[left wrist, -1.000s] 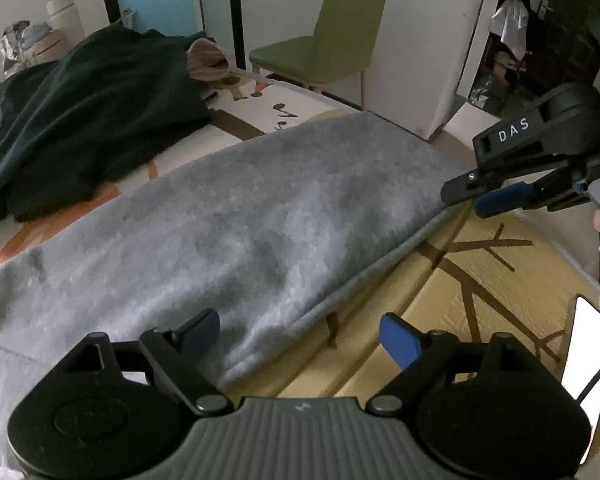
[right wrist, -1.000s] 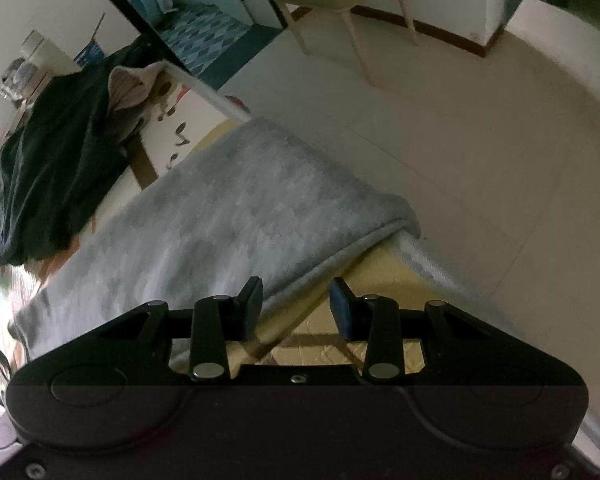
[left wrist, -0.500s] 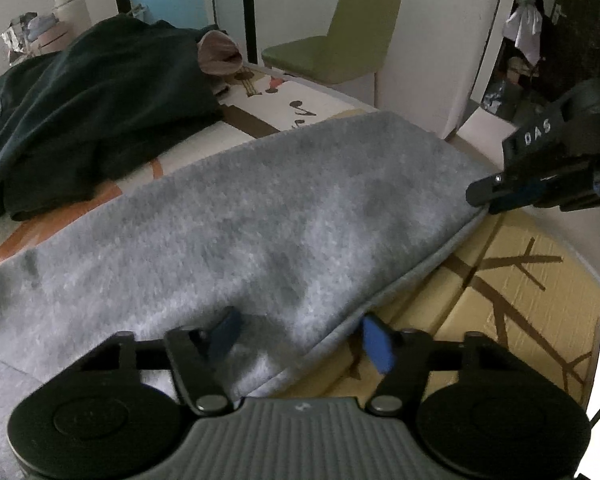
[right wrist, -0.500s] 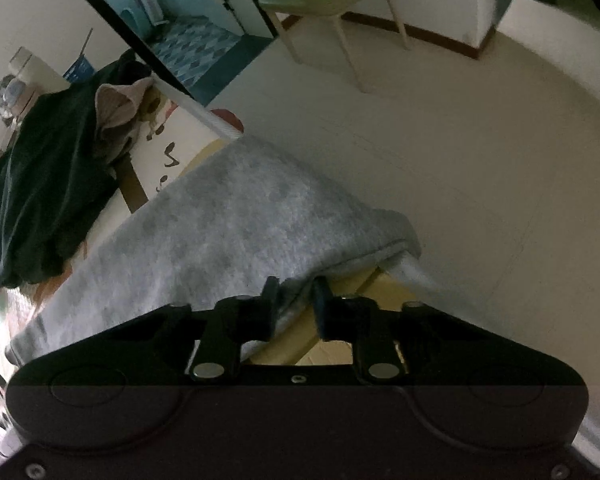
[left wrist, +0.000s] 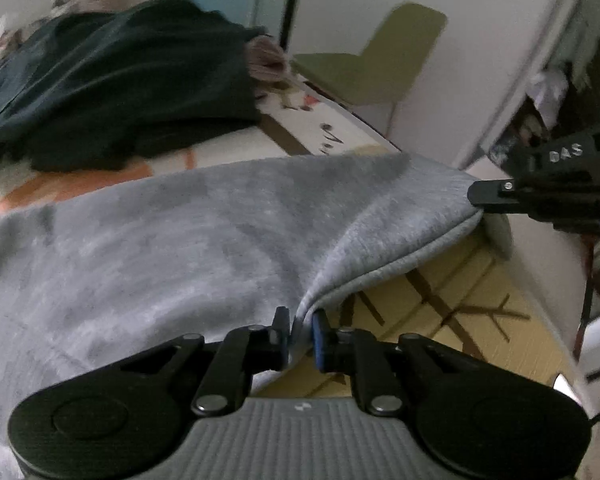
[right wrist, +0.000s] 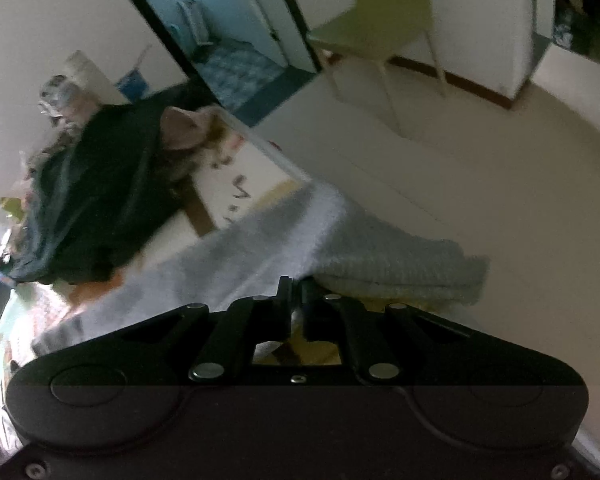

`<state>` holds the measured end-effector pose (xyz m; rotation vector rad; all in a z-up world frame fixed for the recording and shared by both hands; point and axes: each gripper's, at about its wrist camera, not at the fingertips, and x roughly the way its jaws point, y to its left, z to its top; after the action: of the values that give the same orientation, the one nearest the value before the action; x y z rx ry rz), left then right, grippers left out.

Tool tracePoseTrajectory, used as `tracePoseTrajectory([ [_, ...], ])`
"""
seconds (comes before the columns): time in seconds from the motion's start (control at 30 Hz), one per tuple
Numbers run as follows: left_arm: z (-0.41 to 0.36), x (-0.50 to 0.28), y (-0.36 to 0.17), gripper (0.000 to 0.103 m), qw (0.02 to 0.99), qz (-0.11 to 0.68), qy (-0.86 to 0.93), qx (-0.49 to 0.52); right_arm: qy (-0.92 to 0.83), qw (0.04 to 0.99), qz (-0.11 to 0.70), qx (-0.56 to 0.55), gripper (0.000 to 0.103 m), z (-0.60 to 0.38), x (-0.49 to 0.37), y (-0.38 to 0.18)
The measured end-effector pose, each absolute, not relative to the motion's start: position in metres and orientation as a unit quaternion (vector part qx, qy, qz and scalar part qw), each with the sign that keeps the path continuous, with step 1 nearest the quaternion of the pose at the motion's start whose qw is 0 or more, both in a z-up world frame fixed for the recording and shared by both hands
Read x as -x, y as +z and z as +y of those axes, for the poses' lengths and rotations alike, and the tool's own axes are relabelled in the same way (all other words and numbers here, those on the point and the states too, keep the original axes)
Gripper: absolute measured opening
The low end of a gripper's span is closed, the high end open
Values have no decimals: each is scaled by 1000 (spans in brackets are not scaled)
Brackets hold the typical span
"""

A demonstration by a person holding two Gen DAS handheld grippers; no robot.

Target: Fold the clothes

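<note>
A grey fleece garment (left wrist: 172,248) lies spread over a patterned bed surface (left wrist: 452,320). My left gripper (left wrist: 300,326) is closing its jaws and pinches the garment's near hem, which rises in a tent-like fold up from the bed. In the left wrist view my right gripper (left wrist: 476,196) grips the garment's far right corner. In the right wrist view the right gripper (right wrist: 296,284) is shut on the grey garment (right wrist: 380,256), whose edge droops past the bed side.
A heap of dark clothes (left wrist: 112,80) with a pink piece (left wrist: 266,60) lies at the far end of the bed. A green chair (left wrist: 380,68) stands on the pale floor (right wrist: 480,184) beyond. A doorway (right wrist: 228,32) opens to a blue-tiled room.
Both grippers went from open around the hem to shut on the grey garment. Both have lifted, and the hem now rises off the bed between them.
</note>
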<state>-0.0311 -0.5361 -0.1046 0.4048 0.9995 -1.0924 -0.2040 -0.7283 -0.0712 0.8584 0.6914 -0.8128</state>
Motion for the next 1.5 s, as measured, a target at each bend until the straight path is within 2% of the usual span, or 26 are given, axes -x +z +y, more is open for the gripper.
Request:
tracePoseTrajectory([
  [0.4,-477,-14,-91,13,749,491,-434,-100,-251,849,302,-354,3,-668,127,-21],
  [0.67,-434,-31,-82,17,758,492,-422,-66,-181,861,353,-320,3,-611,72,-29],
  [1.0,-384,-48,-83,20,784,499,-366,-56,-107,856,406,-301,3,-543,48,-52],
  [1.3,-344,-68,-80,30,796,506,-331,-31,-47,848,447,-281,3,-487,49,-62],
  [1.5,-331,-67,-74,46,797,501,-336,-37,-5,843,468,-264,3,-454,50,-63],
])
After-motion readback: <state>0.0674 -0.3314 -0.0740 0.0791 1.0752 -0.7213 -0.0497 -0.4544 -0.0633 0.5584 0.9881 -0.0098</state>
